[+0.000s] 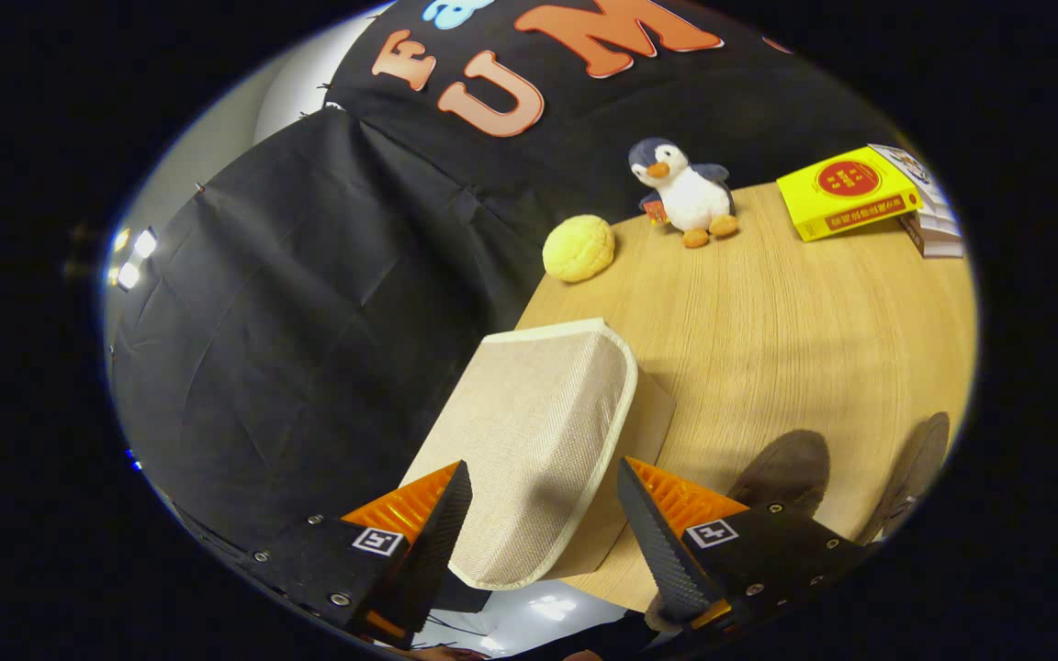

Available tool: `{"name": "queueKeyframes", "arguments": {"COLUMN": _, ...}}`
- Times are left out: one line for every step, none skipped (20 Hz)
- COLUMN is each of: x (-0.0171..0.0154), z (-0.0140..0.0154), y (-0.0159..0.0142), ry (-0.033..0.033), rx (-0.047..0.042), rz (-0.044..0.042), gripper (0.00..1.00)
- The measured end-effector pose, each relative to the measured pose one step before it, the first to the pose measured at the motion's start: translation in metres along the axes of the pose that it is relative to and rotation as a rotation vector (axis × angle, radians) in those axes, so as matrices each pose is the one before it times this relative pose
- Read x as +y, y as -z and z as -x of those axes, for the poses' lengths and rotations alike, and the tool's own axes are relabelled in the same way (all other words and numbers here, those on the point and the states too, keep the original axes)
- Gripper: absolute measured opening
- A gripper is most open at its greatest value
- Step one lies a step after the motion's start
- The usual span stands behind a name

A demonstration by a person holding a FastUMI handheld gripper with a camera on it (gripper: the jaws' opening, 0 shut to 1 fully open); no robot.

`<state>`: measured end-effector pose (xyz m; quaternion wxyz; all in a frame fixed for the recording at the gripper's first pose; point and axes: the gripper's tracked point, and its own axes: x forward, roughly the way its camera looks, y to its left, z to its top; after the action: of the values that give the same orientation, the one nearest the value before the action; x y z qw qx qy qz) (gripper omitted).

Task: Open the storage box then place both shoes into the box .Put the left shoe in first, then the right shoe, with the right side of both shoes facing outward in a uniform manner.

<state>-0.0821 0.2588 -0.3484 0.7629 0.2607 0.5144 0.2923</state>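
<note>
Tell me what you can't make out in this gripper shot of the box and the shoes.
- Storage box: its opening and inside face away; a closed beige fabric face shows between the open gripper fingers.
- Shoes: two dark ones beyond one finger, partly covered by it; left versus right is unclear.
- Books: largely covered by the yellow box.
- Contact: whether either finger touches the storage box can't be told.

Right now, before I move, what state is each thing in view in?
gripper: open, fingers either side of the box lid, not pressing it.
storage box: lid closed, at the table's edge.
two shoes: on the table beside the box, not yet inside.
penguin toy: upright at the table's far edge.
yellow book: lying tilted on a stack of other books.
</note>
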Motion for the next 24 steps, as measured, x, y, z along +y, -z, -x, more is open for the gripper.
{"name": "queueKeyframes", "arguments": {"x": -0.00285, "z": -0.00720, "y": 0.00460, "ry": -0.00157, "rx": 0.01398, "rz": -0.02020, "gripper": 0.96}}
{"name": "queueKeyframes", "arguments": {"x": -0.00230, "z": -0.00709, "y": 0.00607, "ry": -0.00498, "rx": 0.01965, "rz": -0.01926, "gripper": 0.96}}
{"name": "queueKeyframes", "arguments": {"x": -0.00059, "z": -0.00718, "y": 0.00553, "ry": -0.00838, "rx": 0.01619, "rz": -0.01409, "gripper": 0.96}}
{"name": "queueKeyframes", "arguments": {"x": -0.00066, "z": -0.00779, "y": 0.00546, "ry": -0.00445, "rx": 0.01479, "rz": -0.01145, "gripper": 0.96}}
{"name": "queueKeyframes", "arguments": {"x": 0.00230, "z": -0.00484, "y": 0.00226, "ry": -0.01881, "rx": 0.00943, "rz": -0.01410, "gripper": 0.96}}
{"name": "queueKeyframes", "arguments": {"x": 0.00274, "z": -0.00429, "y": 0.00100, "ry": -0.01698, "rx": 0.00206, "rz": -0.02609, "gripper": 0.96}}
{"name": "queueKeyframes", "arguments": {"x": 0.00356, "z": -0.00392, "y": 0.00173, "ry": -0.01738, "rx": 0.00964, "rz": -0.02649, "gripper": 0.95}}
{"name": "queueKeyframes", "arguments": {"x": 0.00128, "z": -0.00353, "y": 0.00051, "ry": -0.00860, "rx": 0.00850, "rz": -0.02632, "gripper": 0.95}}
{"name": "queueKeyframes", "arguments": {"x": 0.00271, "z": -0.00021, "y": 0.00108, "ry": -0.01484, "rx": 0.00986, "rz": -0.02079, "gripper": 0.95}}
{"name": "queueKeyframes", "arguments": {"x": 0.00283, "z": 0.00297, "y": 0.00029, "ry": -0.00811, "rx": 0.00292, "rz": -0.01363, "gripper": 0.94}}
{"name": "queueKeyframes", "arguments": {"x": 0.00193, "z": 0.00301, "y": -0.00266, "ry": -0.00646, "rx": -0.00964, "rz": -0.00254, "gripper": 0.91}}
{"name": "queueKeyframes", "arguments": {"x": 0.00009, "z": 0.00411, "y": -0.00508, "ry": -0.01045, "rx": -0.00994, "rz": -0.00091, "gripper": 0.90}}
{"name": "queueKeyframes", "arguments": {"x": 0.00117, "z": 0.00434, "y": -0.00594, "ry": -0.00743, "rx": -0.00625, "rz": -0.00668, "gripper": 0.85}}
{"name": "queueKeyframes", "arguments": {"x": 0.00365, "z": 0.00405, "y": -0.00326, "ry": -0.00672, "rx": -0.00150, "rz": -0.00279, "gripper": 0.83}}
{"name": "queueKeyframes", "arguments": {"x": 0.00505, "z": 0.00543, "y": -0.00572, "ry": -0.00639, "rx": -0.00584, "rz": 0.00403, "gripper": 0.78}}
{"name": "queueKeyframes", "arguments": {"x": 0.01155, "z": 0.00947, "y": -0.00262, "ry": -0.01335, "rx": -0.00815, "rz": 0.01400, "gripper": 0.75}}
{"name": "queueKeyframes", "arguments": {"x": 0.00973, "z": 0.00752, "y": -0.00541, "ry": -0.00268, "rx": -0.01422, "rz": 0.01189, "gripper": 0.70}}
{"name": "queueKeyframes", "arguments": {"x": 0.00928, "z": 0.00661, "y": -0.00496, "ry": -0.00284, "rx": -0.02172, "rz": 0.01205, "gripper": 0.66}}
{"name": "queueKeyframes", "arguments": {"x": 0.01069, "z": 0.00219, "y": -0.00601, "ry": -0.00660, "rx": -0.01678, "rz": 0.01356, "gripper": 0.54}}
{"name": "queueKeyframes", "arguments": {"x": 0.01102, "z": -0.00032, "y": -0.00163, "ry": -0.00953, "rx": -0.00641, "rz": 0.01209, "gripper": 0.49}}
{"name": "queueKeyframes", "arguments": {"x": 0.01024, "z": -0.00161, "y": -0.00354, "ry": -0.00710, "rx": -0.00460, "rz": 0.01007, "gripper": 0.44}}
{"name": "queueKeyframes", "arguments": {"x": 0.01026, "z": 0.00037, "y": -0.00352, "ry": -0.00535, "rx": -0.00833, "rz": 0.01185, "gripper": 0.42}}
{"name": "queueKeyframes", "arguments": {"x": 0.01069, "z": -0.00175, "y": -0.00508, "ry": -0.00575, "rx": -0.01209, "rz": 0.01493, "gripper": 0.39}}
{"name": "queueKeyframes", "arguments": {"x": 0.01073, "z": -0.00095, "y": -0.00479, "ry": -0.00443, "rx": -0.00994, "rz": 0.01117, "gripper": 0.37}}
